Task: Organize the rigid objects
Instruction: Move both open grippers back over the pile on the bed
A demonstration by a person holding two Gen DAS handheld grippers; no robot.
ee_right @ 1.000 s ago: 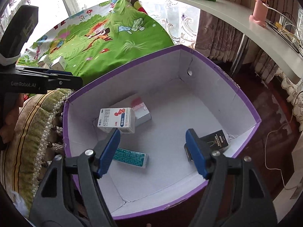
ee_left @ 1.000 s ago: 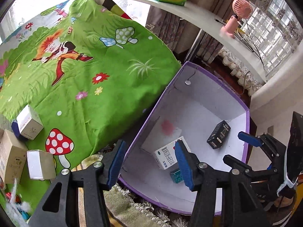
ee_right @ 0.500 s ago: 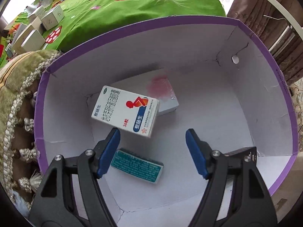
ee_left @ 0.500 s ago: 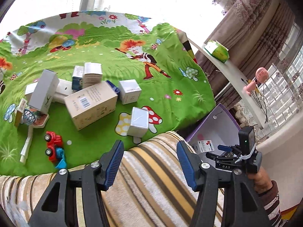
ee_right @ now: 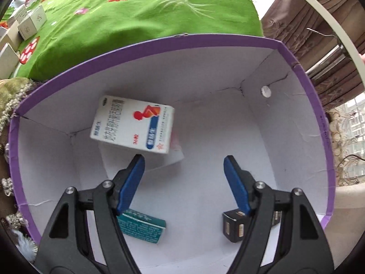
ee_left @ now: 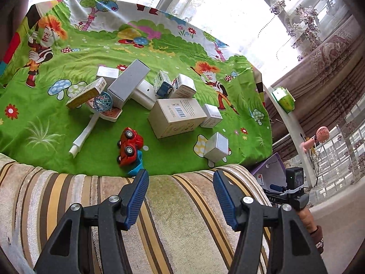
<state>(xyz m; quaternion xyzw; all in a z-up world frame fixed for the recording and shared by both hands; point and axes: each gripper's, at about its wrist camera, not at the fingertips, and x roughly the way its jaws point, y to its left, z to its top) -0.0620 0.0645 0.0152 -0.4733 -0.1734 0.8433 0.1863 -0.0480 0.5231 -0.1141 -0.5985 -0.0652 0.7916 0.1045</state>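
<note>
My left gripper [ee_left: 180, 196] hangs over the striped cushion [ee_left: 173, 228], jaws apart with nothing between them. Beyond it on the green sheet [ee_left: 68, 73], boxes crowd from 11 to 1 o'clock — the big carton [ee_left: 176, 116] amid them, a small cube [ee_left: 216, 147] at 1, a red car [ee_left: 129, 146] at 12. My right gripper [ee_right: 183, 182] stands wide and empty inside the purple bin [ee_right: 159, 45]: white medicine box [ee_right: 132, 123] at 11, teal box [ee_right: 141, 227] at 7 — partly behind the left finger — black box [ee_right: 235, 227] at 5.
</note>
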